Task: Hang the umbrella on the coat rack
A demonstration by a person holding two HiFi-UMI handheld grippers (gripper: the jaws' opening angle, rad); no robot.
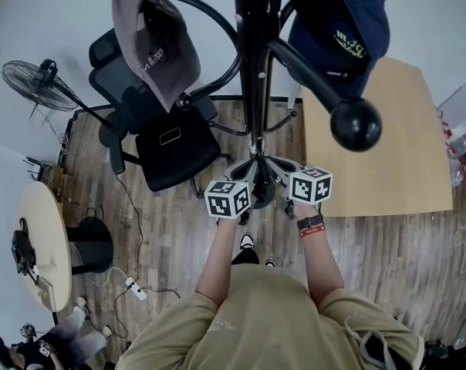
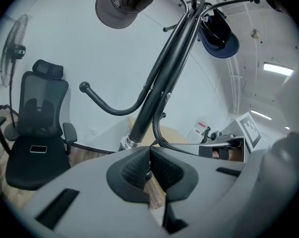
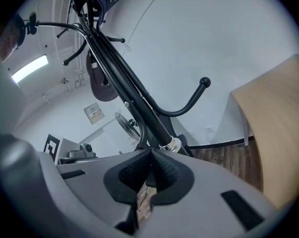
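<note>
The black coat rack pole (image 1: pixel 258 68) (image 2: pixel 159 88) (image 3: pixel 134 103) rises in front of me, with a silver collar low on it. A grey cap (image 1: pixel 160 48) hangs on a left hook and a navy cap (image 1: pixel 341 21) on a right one. A ball-tipped hook (image 1: pixel 355 123) juts toward me. My left gripper (image 1: pixel 241 190) (image 2: pixel 149 150) and right gripper (image 1: pixel 293 182) (image 3: pixel 150 152) sit side by side near the rack's base, both with pads pressed together. A thin black curved strand (image 2: pixel 157 135) runs just past the jaw tips. I cannot pick out the umbrella from the black pole.
A black office chair (image 1: pixel 167 141) (image 2: pixel 35 133) stands left of the rack. A wooden table (image 1: pixel 387 145) (image 3: pixel 278 123) is on the right. A standing fan (image 1: pixel 36 79) and a round table (image 1: pixel 44 241) are far left, and a power strip with cable (image 1: pixel 133 287) lies on the floor.
</note>
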